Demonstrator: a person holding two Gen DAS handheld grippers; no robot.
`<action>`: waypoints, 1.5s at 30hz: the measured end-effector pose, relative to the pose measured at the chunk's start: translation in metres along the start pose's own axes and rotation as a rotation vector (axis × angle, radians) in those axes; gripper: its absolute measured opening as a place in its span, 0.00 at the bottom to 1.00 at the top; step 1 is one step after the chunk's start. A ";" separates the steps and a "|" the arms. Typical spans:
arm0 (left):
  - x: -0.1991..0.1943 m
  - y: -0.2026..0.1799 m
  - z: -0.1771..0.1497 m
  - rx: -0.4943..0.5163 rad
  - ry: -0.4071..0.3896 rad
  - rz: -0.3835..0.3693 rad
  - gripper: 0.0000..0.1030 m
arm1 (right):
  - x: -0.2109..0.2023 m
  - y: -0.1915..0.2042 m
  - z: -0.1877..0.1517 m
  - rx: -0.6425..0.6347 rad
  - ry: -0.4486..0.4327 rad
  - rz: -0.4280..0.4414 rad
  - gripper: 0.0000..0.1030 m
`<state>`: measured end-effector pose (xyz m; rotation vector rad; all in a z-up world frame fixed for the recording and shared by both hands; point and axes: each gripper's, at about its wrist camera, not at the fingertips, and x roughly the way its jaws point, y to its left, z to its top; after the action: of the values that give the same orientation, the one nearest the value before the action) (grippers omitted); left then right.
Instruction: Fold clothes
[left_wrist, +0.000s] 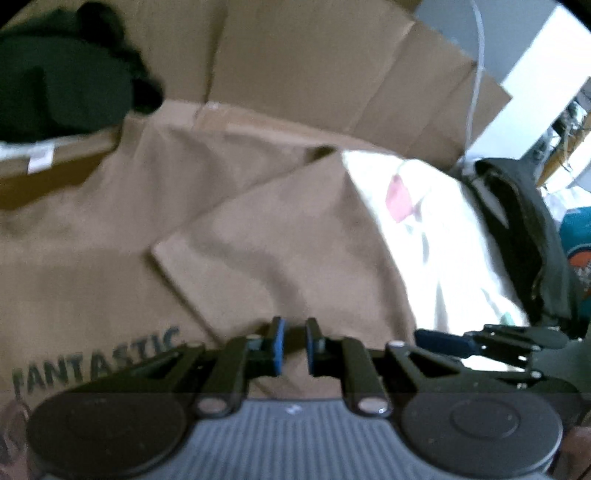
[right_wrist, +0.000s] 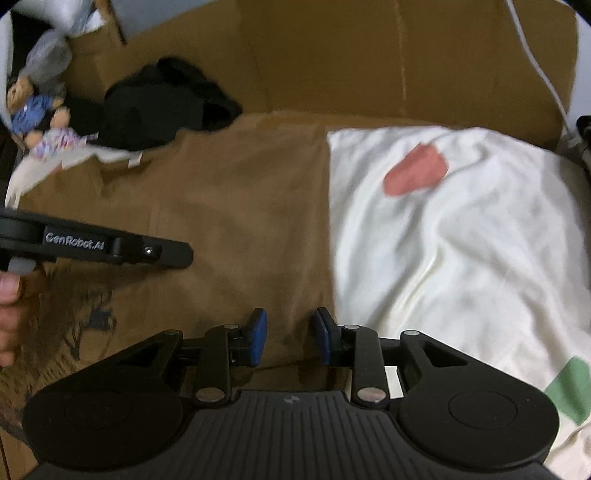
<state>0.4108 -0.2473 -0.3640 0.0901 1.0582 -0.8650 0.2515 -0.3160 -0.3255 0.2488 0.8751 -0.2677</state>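
Observation:
A brown T-shirt (left_wrist: 110, 229) printed "FANTASTIC" lies spread flat, front up, with its right sleeve (left_wrist: 266, 236) folded inward over the chest. My left gripper (left_wrist: 295, 347) hovers low over the shirt's lower part, its blue pads a narrow gap apart with nothing between them. My right gripper (right_wrist: 290, 334) is open wider over the shirt's right edge (right_wrist: 240, 206), where the shirt meets a white cloth, and it is empty too. One of its fingers (left_wrist: 443, 341) shows at the right of the left wrist view. A left gripper finger (right_wrist: 162, 253) and a hand (right_wrist: 7, 306) show in the right wrist view.
A white cloth (right_wrist: 461, 229) with a pink patch lies right of the shirt. Black clothes (right_wrist: 159, 107) are piled at the back left by the collar, with stuffed toys (right_wrist: 33, 107) beyond. Flattened cardboard (right_wrist: 351, 55) lies behind. A dark garment (left_wrist: 517, 221) sits at far right.

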 end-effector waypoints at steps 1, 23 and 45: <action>-0.001 0.003 -0.005 -0.014 -0.003 -0.011 0.11 | 0.001 0.002 0.000 -0.007 -0.001 -0.006 0.31; -0.225 -0.048 0.027 0.053 -0.148 0.169 0.23 | -0.141 0.008 0.043 0.048 -0.073 0.043 0.54; -0.385 -0.016 -0.058 -0.288 -0.104 0.481 0.39 | -0.228 0.000 0.021 0.165 0.027 0.137 0.67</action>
<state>0.2806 -0.0091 -0.0846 0.0529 0.9962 -0.2768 0.1272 -0.2936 -0.1342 0.4649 0.8597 -0.2092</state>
